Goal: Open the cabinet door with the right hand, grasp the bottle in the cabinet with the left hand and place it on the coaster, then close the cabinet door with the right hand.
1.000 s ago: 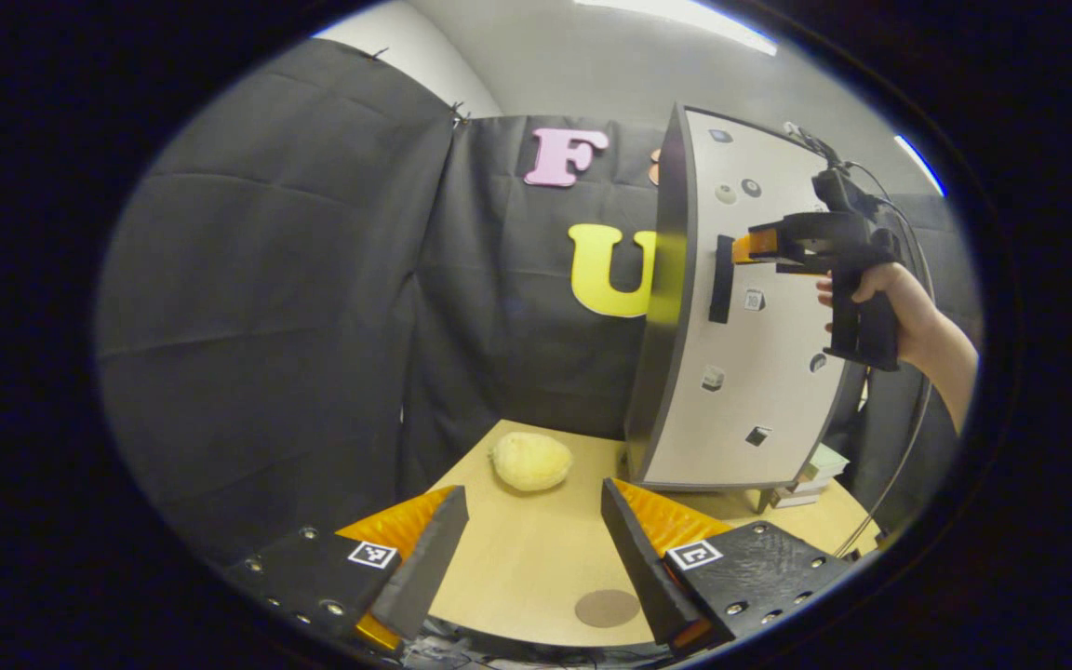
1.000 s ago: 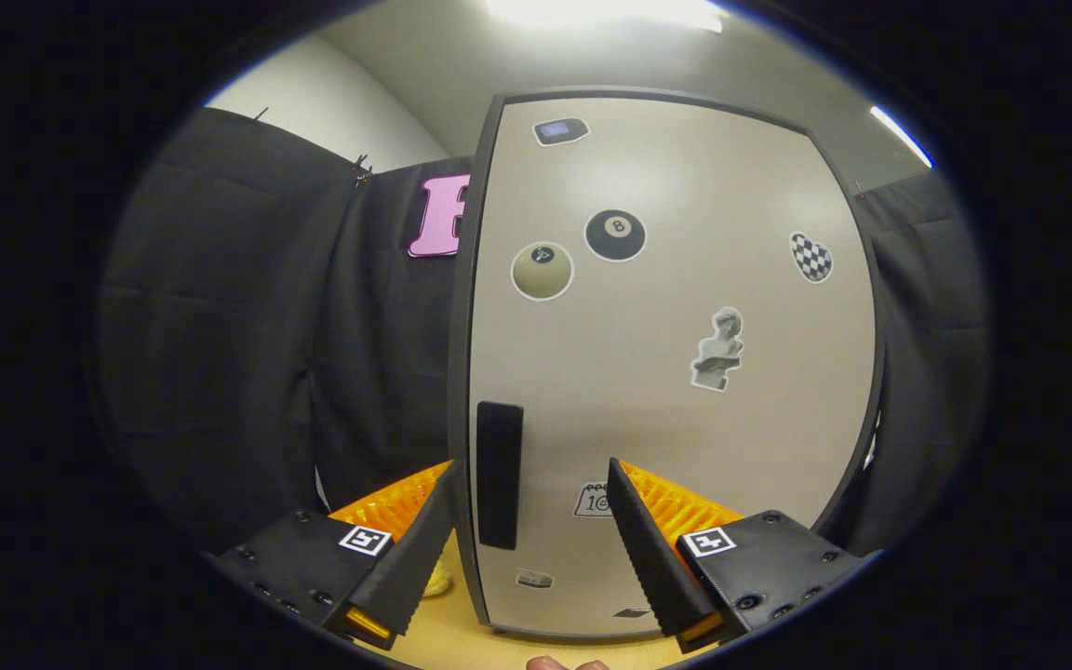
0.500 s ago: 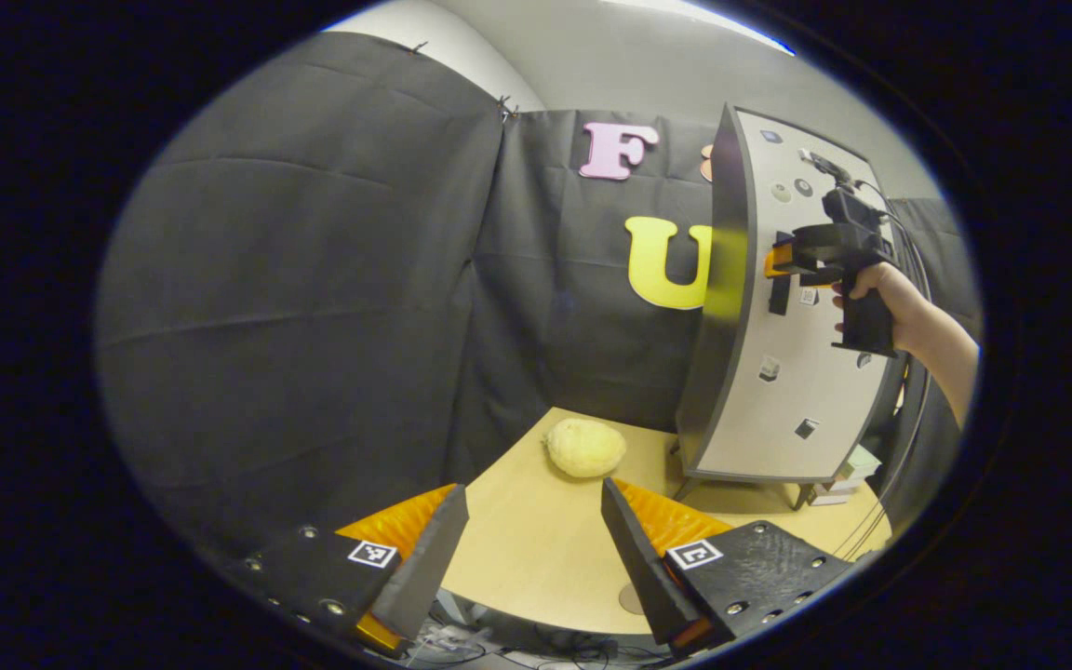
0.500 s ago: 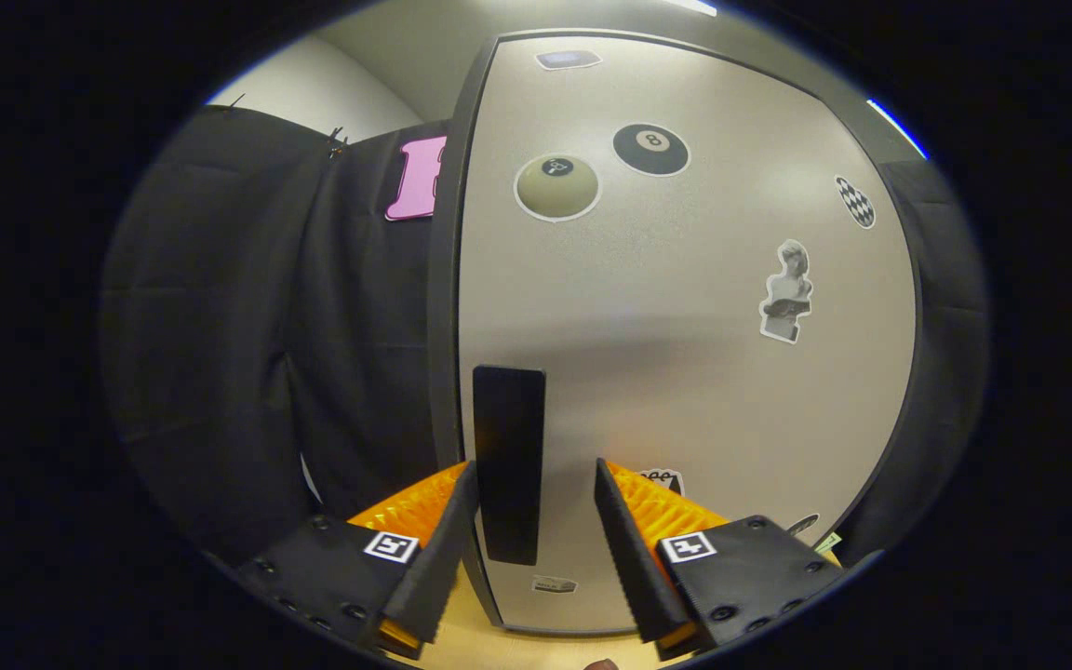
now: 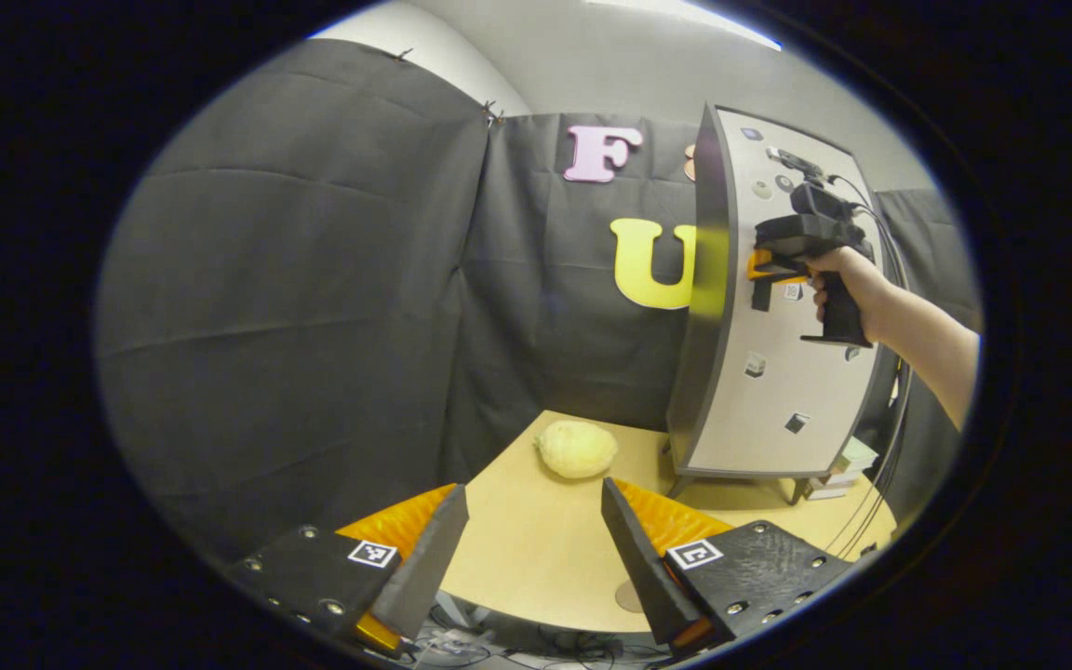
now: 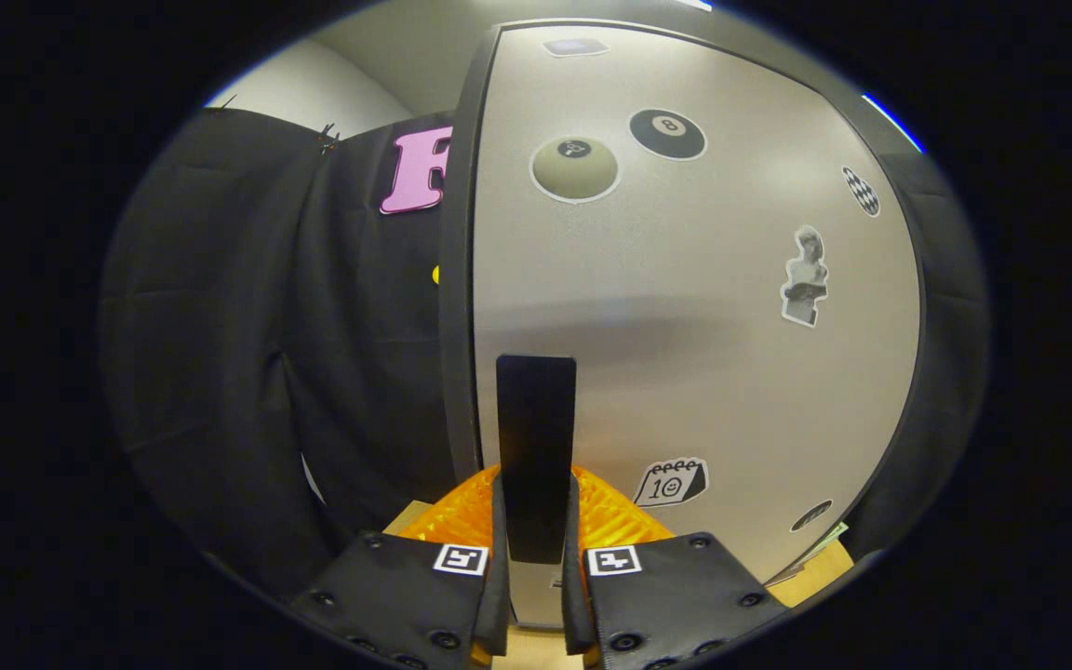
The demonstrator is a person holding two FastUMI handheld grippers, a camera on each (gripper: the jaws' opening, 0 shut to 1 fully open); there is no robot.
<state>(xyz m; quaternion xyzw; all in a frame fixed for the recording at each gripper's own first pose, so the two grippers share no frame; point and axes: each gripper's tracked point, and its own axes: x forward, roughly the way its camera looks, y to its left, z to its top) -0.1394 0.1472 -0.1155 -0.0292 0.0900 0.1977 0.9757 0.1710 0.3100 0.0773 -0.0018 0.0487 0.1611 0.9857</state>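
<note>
I see a pale round lump (image 5: 576, 448) on the surface (image 5: 536, 558) left of the cabinet (image 5: 778, 307), and the coaster (image 5: 627, 596) at the near edge beside my left tool (image 5: 527, 549), which hangs released above the surface. My right tool (image 6: 532, 582) is clenched on the door handle (image 6: 536, 447); the door (image 6: 685, 307) looks closed.

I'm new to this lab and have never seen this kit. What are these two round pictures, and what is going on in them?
A person holds a two-finger gripper in each hand; each carries a camera. In the right gripper view, the right gripper is closed on the black vertical handle of the grey stickered cabinet door. In the left gripper view, the left gripper hangs open over the light wooden table, which holds a pale yellow lumpy object and a round brown coaster.
</note>
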